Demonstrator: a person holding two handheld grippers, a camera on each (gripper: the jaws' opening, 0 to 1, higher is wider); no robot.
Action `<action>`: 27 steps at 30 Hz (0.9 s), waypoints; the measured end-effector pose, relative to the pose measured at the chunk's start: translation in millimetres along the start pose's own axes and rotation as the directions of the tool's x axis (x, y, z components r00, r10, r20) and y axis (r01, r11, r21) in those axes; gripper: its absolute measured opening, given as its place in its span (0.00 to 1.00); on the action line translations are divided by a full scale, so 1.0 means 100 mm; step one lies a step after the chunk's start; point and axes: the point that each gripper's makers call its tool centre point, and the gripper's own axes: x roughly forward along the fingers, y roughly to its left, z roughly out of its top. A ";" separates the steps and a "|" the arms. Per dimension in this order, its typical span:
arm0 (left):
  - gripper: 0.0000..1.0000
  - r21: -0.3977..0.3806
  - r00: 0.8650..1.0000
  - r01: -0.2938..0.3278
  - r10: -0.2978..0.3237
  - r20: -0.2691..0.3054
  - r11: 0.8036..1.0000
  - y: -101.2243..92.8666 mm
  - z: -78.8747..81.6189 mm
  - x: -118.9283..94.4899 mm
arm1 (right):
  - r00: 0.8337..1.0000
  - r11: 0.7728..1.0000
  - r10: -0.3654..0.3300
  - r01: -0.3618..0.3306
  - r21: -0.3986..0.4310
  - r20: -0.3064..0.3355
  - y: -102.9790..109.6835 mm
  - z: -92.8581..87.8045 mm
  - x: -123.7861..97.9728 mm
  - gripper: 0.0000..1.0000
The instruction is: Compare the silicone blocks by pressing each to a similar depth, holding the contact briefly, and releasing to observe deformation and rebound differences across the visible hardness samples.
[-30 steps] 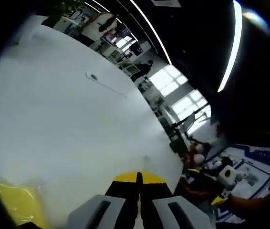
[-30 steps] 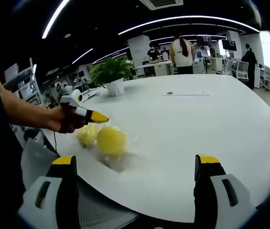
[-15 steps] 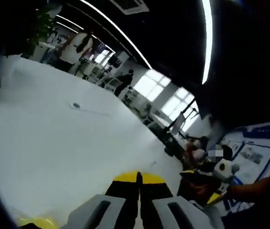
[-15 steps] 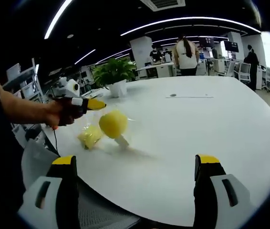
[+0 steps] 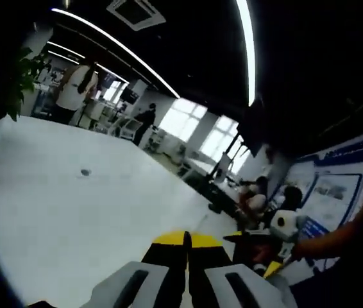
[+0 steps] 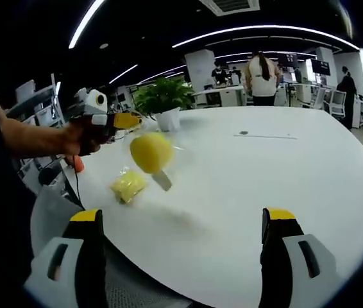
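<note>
Left hand-held gripper (image 6: 127, 120) lifting bagged yellow ball (image 6: 151, 153), jaws together, right hand-held gripper (image 6: 185, 221) wide, yellow block (image 6: 129, 186) on table (image 6: 265, 173)

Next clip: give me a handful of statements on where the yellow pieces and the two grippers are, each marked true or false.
1. The left gripper is raised above the white table. True.
2. The round yellow piece lies flat on the table. False: it hangs in the air below the left gripper, in clear wrapping.
3. A second yellow piece lies on the table. True.
4. The right gripper is shut. False: its jaws stand wide apart.
5. The potted plant stands between the right gripper's jaws. False: it is at the table's far edge.
</note>
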 end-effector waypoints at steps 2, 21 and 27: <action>0.00 0.008 1.000 0.026 -0.026 0.015 1.000 -0.08 0.08 0.00 | 1.000 1.000 0.007 -0.007 -0.007 0.001 0.02 0.03 0.00 0.96; 0.00 0.079 0.976 0.165 -0.174 0.132 0.983 -0.71 0.79 -0.21 | 0.987 0.992 0.110 -0.102 -0.078 0.113 0.19 0.70 0.13 0.96; 0.00 0.097 0.972 0.175 -0.187 0.142 0.980 -0.83 0.84 -0.31 | 0.972 0.984 0.165 -0.150 -0.100 0.165 0.31 0.87 0.17 0.96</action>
